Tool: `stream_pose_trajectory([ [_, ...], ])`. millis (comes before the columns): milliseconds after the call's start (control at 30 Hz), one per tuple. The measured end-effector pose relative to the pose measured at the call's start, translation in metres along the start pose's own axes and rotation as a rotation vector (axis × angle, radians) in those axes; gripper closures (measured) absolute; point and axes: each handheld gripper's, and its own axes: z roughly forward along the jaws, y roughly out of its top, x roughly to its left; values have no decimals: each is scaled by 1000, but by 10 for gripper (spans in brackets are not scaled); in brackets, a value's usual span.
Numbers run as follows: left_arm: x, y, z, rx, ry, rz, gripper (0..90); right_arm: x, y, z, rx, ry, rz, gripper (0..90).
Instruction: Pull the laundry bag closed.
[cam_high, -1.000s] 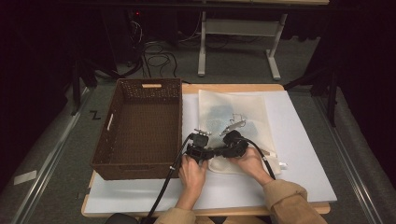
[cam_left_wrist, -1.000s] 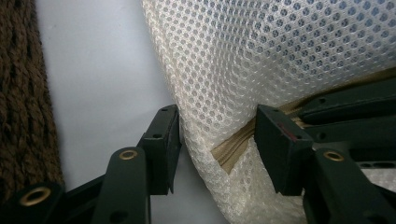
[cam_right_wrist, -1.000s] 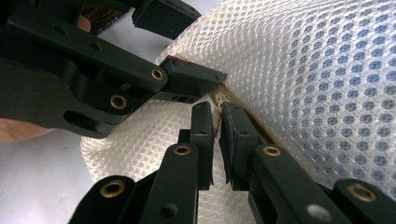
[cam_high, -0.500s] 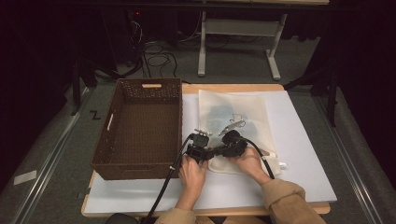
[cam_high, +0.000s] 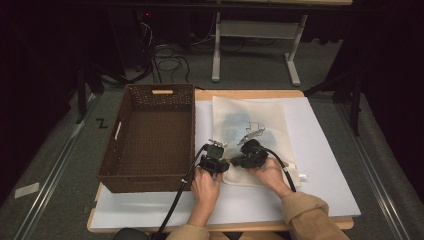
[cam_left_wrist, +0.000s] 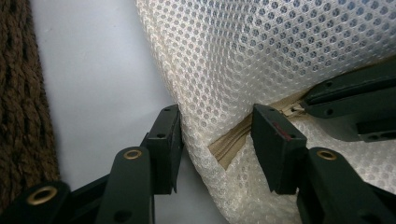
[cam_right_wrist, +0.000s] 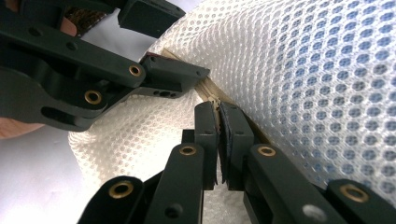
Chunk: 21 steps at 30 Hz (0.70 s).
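Note:
A white mesh zip bag (cam_high: 260, 120) lies flat on the white mat, with something blue (cam_high: 232, 125) inside it and a small metal piece (cam_high: 252, 132) on top. Both grippers meet at its near left corner. My left gripper (cam_left_wrist: 217, 140) is open, its jaws straddling the bag's corner and the tan zipper tape (cam_left_wrist: 233, 142). My right gripper (cam_right_wrist: 218, 121) is shut on the small zipper pull (cam_right_wrist: 214, 100) at the end of that tape. In the high view the left gripper (cam_high: 225, 162) and the right gripper (cam_high: 236, 161) almost touch.
A brown wicker basket (cam_high: 145, 182) stands at the bag's left, close to my left hand, with nothing in it. The white mat (cam_high: 320, 150) stretches to the right of the bag. Cables trail from both grippers toward the table's near edge.

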Motion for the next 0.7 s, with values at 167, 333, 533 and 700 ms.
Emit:
stream_pose_trajectory([
  [167,0,-1,0,-5,-7,6,546,-3,-3,-3,-7,-2,-1,878],
  [333,1,-5,0,-25,-13,-1,547,-4,-7,-6,-12,-1,7,877],
  [533,1,-7,0,-37,-16,1,547,-5,-10,-10,-14,-5,18,877],
  [700,1,-8,0,-45,-16,2,549,-8,-14,-13,-22,-5,29,877],
])
